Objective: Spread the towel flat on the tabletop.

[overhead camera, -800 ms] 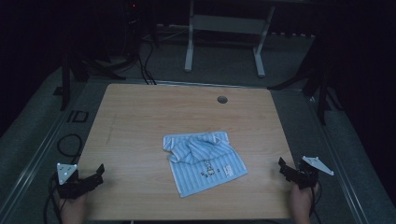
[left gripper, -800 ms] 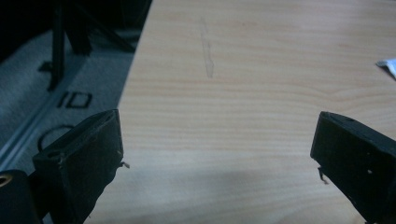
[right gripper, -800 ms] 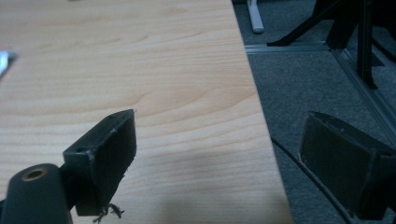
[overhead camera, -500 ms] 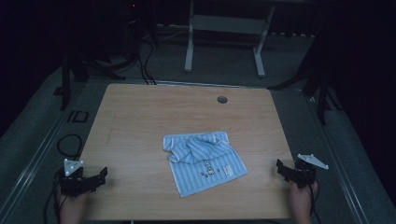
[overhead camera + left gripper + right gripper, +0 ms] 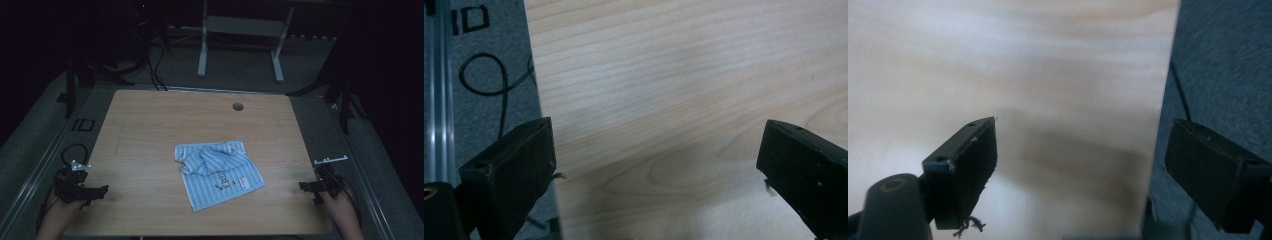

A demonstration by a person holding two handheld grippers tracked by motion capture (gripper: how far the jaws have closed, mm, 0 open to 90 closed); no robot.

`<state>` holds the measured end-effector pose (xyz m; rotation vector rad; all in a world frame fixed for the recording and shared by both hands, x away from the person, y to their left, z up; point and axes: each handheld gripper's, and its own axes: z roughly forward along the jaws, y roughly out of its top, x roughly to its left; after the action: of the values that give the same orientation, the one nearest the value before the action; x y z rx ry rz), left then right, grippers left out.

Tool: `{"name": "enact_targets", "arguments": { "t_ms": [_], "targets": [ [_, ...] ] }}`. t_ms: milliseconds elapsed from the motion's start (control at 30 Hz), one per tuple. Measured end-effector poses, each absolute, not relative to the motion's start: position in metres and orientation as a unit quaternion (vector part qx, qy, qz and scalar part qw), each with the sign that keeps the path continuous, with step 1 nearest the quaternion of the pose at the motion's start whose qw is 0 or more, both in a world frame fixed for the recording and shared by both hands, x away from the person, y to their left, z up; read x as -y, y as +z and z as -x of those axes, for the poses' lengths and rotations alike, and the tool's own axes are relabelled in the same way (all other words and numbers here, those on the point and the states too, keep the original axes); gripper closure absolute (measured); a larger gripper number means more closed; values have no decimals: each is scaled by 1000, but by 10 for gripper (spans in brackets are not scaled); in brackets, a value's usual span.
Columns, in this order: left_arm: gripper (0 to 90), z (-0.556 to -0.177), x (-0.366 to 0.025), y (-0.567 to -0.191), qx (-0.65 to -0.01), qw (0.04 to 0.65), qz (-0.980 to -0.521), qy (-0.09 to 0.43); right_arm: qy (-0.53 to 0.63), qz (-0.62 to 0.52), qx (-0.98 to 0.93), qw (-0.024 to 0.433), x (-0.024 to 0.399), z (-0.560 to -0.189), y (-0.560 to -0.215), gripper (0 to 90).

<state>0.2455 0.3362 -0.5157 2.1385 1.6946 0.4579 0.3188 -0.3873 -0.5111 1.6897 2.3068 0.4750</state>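
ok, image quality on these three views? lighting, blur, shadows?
High view: dim, room behind black, striped cloth still readable. Left gripper view: bright, wood grain on the table sharp, near jaws soft. Right gripper view: table washed out and blurred, a dark shadow between the jaws.

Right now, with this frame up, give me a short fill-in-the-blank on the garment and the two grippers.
1. The striped shirt lies crumpled near the ____ of the table.
2. The left gripper has its jaws ____, with nothing between them.
3. The right gripper hovers at the table's ____ edge, apart from the shirt.
4. The shirt's stripes are white and light ____.

Missing words: middle; open; right; blue
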Motion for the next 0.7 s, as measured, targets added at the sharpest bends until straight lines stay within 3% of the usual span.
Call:
{"name": "enact_targets", "arguments": {
  "t_ms": [33,67,100,500,700],
  "targets": [
    [29,-246,-337,-515,-600,182,-764,153,146,-566,-806,93,388,-321,-504,142],
    [29,-246,-338,-514,-595,176,-771,143,146,-566,-806,93,388,-321,-504,142],
    [29,-246,-339,-514,-591,169,-778,130,128,-554,-821,56,390,-323,-499,143],
    [29,-244,-340,-521,-548,146,-823,33,-7,-452,-891,-31,373,-326,-501,143],
    [29,-241,-337,-519,-483,129,-866,-11,-45,-387,-921,-22,366,-322,-502,144]
  ]
}}
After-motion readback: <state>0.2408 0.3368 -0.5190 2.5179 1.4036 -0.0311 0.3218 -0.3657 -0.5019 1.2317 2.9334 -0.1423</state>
